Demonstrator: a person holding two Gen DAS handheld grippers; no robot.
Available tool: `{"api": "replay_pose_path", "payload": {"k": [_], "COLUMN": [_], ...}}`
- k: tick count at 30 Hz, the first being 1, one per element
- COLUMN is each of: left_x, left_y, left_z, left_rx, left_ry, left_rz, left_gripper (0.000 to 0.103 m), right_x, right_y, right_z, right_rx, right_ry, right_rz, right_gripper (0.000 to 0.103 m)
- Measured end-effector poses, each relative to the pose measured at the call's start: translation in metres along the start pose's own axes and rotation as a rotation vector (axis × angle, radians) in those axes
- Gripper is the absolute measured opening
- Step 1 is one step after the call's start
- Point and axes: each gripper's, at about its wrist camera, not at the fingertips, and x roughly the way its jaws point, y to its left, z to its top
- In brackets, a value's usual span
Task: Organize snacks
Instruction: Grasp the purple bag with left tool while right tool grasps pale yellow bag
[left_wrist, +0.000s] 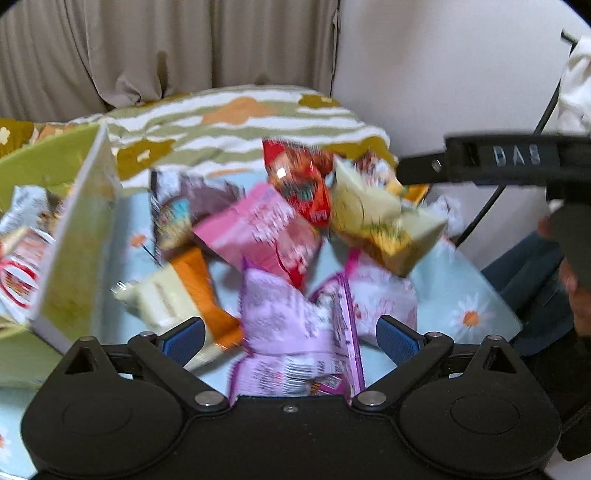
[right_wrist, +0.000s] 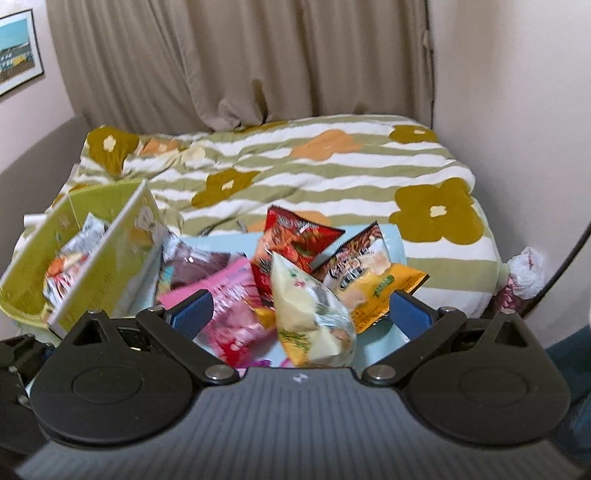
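Observation:
A pile of snack packets lies on a light blue daisy cloth (left_wrist: 458, 291). My left gripper (left_wrist: 291, 338) is open, its blue pads either side of a lilac packet (left_wrist: 284, 325). Beyond it lie a pink packet (left_wrist: 258, 229), a red packet (left_wrist: 299, 181), a cream-yellow packet (left_wrist: 373, 214) and an orange-white packet (left_wrist: 184, 291). My right gripper (right_wrist: 301, 314) is open just above the cream-yellow packet (right_wrist: 310, 314), with the pink packet (right_wrist: 229, 306) and the red packet (right_wrist: 291, 240) near it. A green box (right_wrist: 99, 254) at the left holds several packets.
The striped flower duvet (right_wrist: 332, 177) covers the bed behind the cloth. Beige curtains (right_wrist: 240, 55) hang at the back, a wall at the right. The right gripper's black body (left_wrist: 498, 162) reaches in from the right of the left wrist view. A crumpled wrapper (right_wrist: 524, 273) lies at the bed's right edge.

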Motion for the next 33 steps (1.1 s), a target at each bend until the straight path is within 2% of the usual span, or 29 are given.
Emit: {"api": "replay_pose_path", "payload": {"k": [9,13,18,20,27,33], "left_x": [0.043,0.053,0.053,0.055,0.057,0.053], "left_y": [-0.022,-0.025,-0.024,-0.025,-0.024,-0.025], "left_z": [-0.017,-0.021,-0.023,-0.024,-0.025,-0.022], "left_rx": [0.026,0.030,0.040,0.048,0.047,0.039], "left_ry": [0.043,0.057,0.050,0.056,0.052,0.050], "left_rz": [0.087,0.125,0.133,0.129,0.106,0.090], "left_gripper": [0.100,0.097,0.096,0.088,0.082,0.075], "right_x": [0.050,0.067,0.084,0.089,0.100,0.106], "right_y": [-0.018,-0.017,-0.016,-0.014,-0.009,-0.011], "right_z": [-0.019,-0.022,-0.023,-0.024,-0.026,-0.025], "right_rx": [-0.062,-0.085,-0.104,-0.110,-0.136,-0.134], "right_ry": [0.065,0.085,0.110,0.116,0.137,0.143], "right_rz": [0.065,0.075,0.093,0.095,0.092,0.086], "right_gripper": [0.103,0.103,0.103,0.103,0.103,0.095]}}
